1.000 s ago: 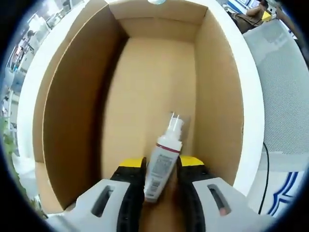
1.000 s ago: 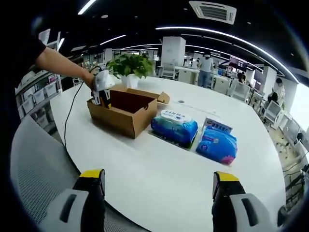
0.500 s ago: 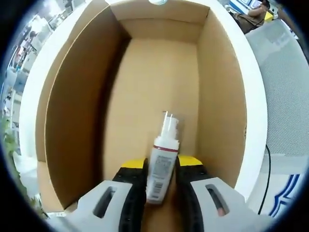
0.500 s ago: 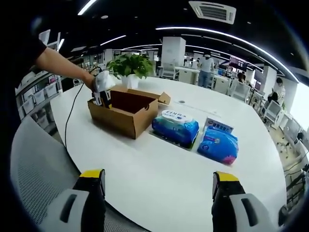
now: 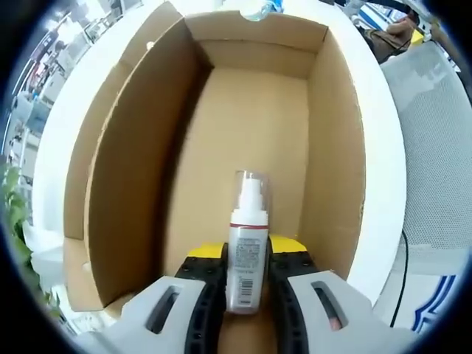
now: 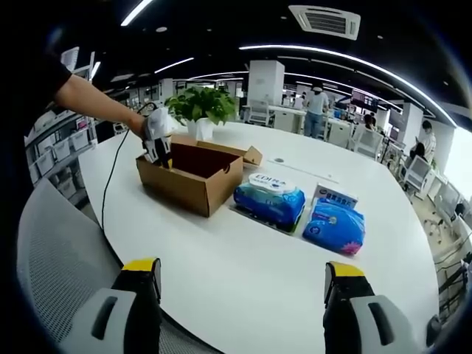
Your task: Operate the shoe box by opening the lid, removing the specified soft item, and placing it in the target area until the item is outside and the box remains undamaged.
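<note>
White office table [image 6: 243, 258] carries the open shoe box [image 6: 193, 175] at upper left of the right gripper view. Inside the box, the left gripper [image 5: 247, 267] is clenched on a spray bottle [image 5: 247, 254]; lift it straight, away from the walls. Right gripper [image 6: 240, 274] is released. Label text is unreadable.

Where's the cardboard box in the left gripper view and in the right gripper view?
Left gripper view: the cardboard box spans the frame, seen from above, open.
Right gripper view: the same box sits upper left on the white table.
Shared landmark: the left gripper, at the box's left end.
</note>
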### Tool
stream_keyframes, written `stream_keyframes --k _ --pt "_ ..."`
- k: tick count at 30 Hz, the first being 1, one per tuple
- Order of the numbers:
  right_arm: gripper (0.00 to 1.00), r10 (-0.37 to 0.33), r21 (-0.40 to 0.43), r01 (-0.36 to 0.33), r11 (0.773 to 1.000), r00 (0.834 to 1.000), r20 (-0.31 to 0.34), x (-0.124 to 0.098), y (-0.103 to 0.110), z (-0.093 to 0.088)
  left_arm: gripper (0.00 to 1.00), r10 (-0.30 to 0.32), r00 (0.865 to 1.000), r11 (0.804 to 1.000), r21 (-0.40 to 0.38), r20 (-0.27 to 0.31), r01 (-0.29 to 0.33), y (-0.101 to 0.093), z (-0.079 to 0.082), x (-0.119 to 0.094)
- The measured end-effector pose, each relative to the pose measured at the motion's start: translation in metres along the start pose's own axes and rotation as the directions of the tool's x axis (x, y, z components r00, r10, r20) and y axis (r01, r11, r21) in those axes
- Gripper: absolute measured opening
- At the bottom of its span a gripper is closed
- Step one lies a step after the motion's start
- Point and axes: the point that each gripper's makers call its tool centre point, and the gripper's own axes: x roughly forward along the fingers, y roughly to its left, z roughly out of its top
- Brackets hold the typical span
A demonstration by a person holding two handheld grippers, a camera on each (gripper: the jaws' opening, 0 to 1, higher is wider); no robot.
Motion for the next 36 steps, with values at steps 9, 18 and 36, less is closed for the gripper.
stream_keyframes --k 9,18,36 --pt "0.91 0.015 -0.014 -0.014 1.000 1.000 0.022 -0.001 0.002 0.007 0.18 0.013 0.999 0.999 -0.034 0.030 -0.012 0.002 0.012 -0.017" --pt "0.91 0.028 -0.034 -0.026 0.999 0.999 0.035 -0.002 0.006 0.015 0.18 0.025 0.999 0.999 -0.040 0.047 -0.023 0.001 0.017 -0.035" --pt "0.88 0.078 -0.089 -0.073 0.993 0.995 0.059 0.000 0.021 0.028 0.18 0.052 0.991 0.998 -0.046 0.125 -0.047 -0.009 0.027 -0.066"
